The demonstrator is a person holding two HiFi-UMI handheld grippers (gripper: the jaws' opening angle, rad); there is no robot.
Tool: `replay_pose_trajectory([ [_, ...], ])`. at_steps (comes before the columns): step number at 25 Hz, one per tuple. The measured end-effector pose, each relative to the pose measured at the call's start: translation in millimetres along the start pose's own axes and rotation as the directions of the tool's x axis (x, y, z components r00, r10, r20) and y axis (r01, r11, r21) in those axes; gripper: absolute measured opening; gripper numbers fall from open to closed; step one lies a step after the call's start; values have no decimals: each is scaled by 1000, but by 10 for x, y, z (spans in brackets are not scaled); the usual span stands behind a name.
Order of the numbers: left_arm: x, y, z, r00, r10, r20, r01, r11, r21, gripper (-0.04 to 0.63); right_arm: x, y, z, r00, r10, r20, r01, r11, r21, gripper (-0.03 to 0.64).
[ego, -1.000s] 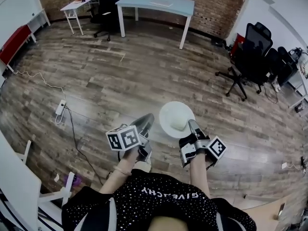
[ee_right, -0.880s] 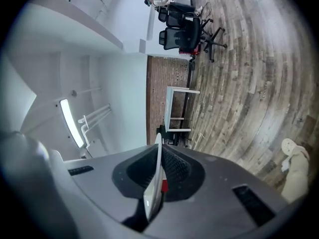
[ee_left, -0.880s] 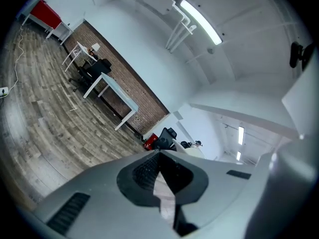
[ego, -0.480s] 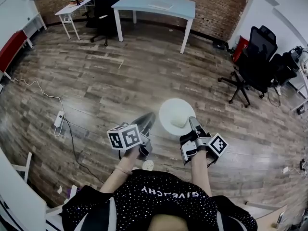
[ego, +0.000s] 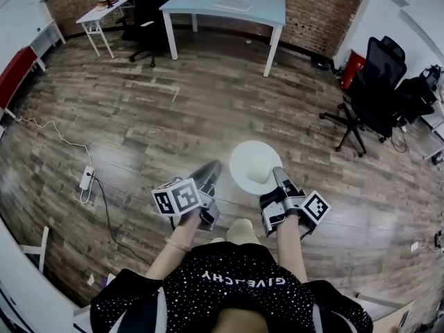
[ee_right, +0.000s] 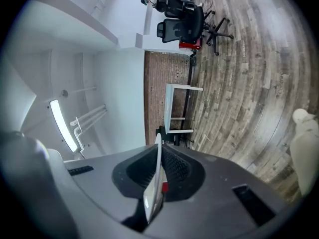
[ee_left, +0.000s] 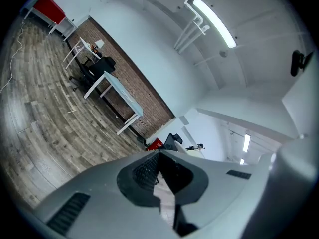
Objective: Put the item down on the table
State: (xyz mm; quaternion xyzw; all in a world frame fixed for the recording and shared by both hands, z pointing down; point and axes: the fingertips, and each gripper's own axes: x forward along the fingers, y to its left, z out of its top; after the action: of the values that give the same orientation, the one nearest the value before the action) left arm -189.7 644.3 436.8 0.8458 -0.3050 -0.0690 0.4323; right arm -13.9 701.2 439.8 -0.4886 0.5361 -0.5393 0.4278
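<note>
Clamping down on the rim of a white plate [ego: 254, 165], the right gripper [ego: 277, 176] has its jaws shut tight on the edge, so the plate sticks out flat in front of the person. The left gripper [ego: 210, 173] is just beside it with its jaws together and nothing in them. Under both is only wood floor [ego: 139, 123]. The pale blue tabletop [ego: 201, 2] is way off across the room by the brick wall, so the plate is in the air and well apart from it.

I'd call this the carry step, with the put-down not started. Next up, I reckon: walk over, get the plate above a bare bit of tabletop, lower it flat till it sits, then open the jaws. Tilting it on the way seems the main risk.
</note>
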Motion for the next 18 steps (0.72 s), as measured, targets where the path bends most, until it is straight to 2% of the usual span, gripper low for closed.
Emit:
replay_pose_trajectory([
  [9, 415, 345, 243, 999, 42, 18, -41, 999, -35, 9, 618, -108, 258, 999, -21, -37, 22, 1000, 16, 26],
  [18, 1296, 682, 869, 996, 62, 60, -58, 997, -56, 9, 1719, 24, 771, 995, -9, -97, 9, 1000, 3, 26],
])
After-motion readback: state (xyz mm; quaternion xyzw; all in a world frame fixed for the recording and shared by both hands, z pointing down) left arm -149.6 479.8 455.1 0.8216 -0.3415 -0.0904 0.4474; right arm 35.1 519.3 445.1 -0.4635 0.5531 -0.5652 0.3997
